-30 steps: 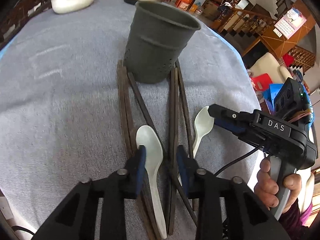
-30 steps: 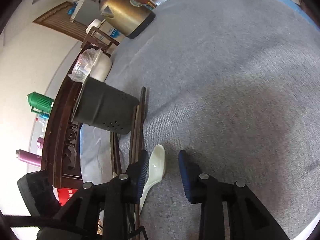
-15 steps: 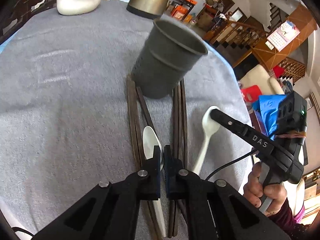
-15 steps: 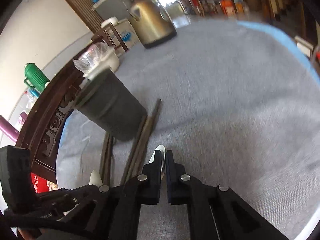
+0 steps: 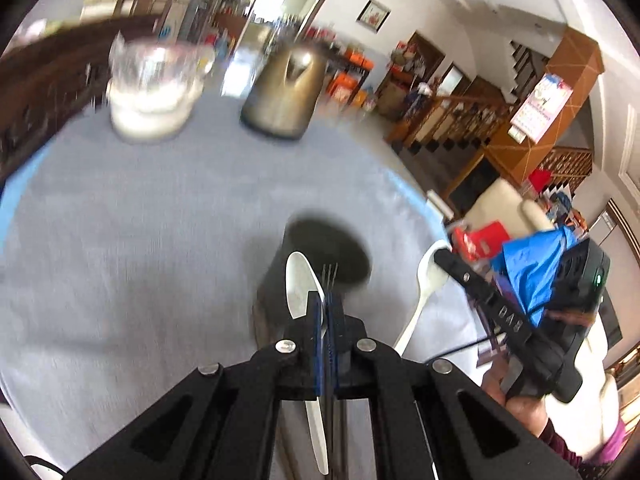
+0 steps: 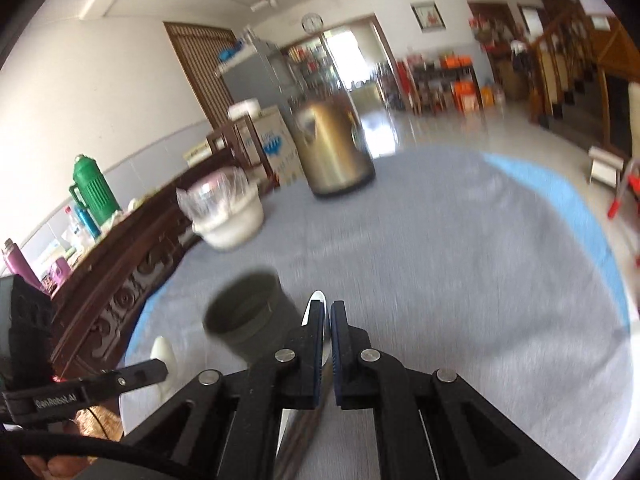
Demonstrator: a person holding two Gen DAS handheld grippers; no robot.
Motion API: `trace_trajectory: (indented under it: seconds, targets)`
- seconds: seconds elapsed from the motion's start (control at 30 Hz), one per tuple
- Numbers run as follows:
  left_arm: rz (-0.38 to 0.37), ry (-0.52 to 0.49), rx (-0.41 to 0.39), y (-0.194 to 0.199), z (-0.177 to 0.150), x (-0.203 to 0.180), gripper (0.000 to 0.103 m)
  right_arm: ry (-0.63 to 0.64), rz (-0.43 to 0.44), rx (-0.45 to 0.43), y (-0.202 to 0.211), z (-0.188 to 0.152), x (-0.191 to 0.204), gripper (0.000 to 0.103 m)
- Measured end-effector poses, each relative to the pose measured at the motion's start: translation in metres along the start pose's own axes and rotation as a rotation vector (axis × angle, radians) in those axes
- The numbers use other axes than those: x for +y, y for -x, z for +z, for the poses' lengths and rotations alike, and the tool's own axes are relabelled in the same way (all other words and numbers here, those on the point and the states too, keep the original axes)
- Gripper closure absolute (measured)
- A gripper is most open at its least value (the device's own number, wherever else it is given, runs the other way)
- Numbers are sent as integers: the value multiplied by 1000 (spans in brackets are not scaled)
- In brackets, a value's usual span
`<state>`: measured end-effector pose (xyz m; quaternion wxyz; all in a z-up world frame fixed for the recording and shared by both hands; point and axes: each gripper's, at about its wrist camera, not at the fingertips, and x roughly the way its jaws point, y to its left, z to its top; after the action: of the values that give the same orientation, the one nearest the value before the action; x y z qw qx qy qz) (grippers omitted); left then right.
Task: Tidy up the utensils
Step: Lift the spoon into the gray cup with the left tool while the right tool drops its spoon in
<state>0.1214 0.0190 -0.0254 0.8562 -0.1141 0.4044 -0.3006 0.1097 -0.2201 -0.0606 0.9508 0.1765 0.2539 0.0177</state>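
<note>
Left gripper (image 5: 327, 308) clamped on a white spoon (image 5: 298, 280) and dark chopsticks (image 5: 330, 276), held above the grey utensil cup (image 5: 276, 276) on the grey tablecloth (image 5: 140, 220); right gripper (image 6: 327, 316) clamped on a second white spoon (image 6: 316, 298) just right of the cup; gold kettle (image 6: 332, 152) and white bowl (image 6: 232, 224) well beyond

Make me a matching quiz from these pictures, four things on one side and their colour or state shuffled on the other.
Things:
1. kettle
2. cup
3. flask
4. left tool

Colour or state:
a. green
b. shut on a spoon
c. gold
d. dark grey

Pairs: 1c, 2d, 3a, 4b
</note>
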Motion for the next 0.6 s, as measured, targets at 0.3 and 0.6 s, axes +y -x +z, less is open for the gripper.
trace_trajectory:
  seconds: [0.3, 0.6]
  targets:
    - [46, -91, -281, -16, 77, -27, 100, 92, -73, -234, -10, 51, 33, 99]
    - [108, -9, -278, -77, 67, 3, 100, 226, -126, -275, -55, 40, 57, 99]
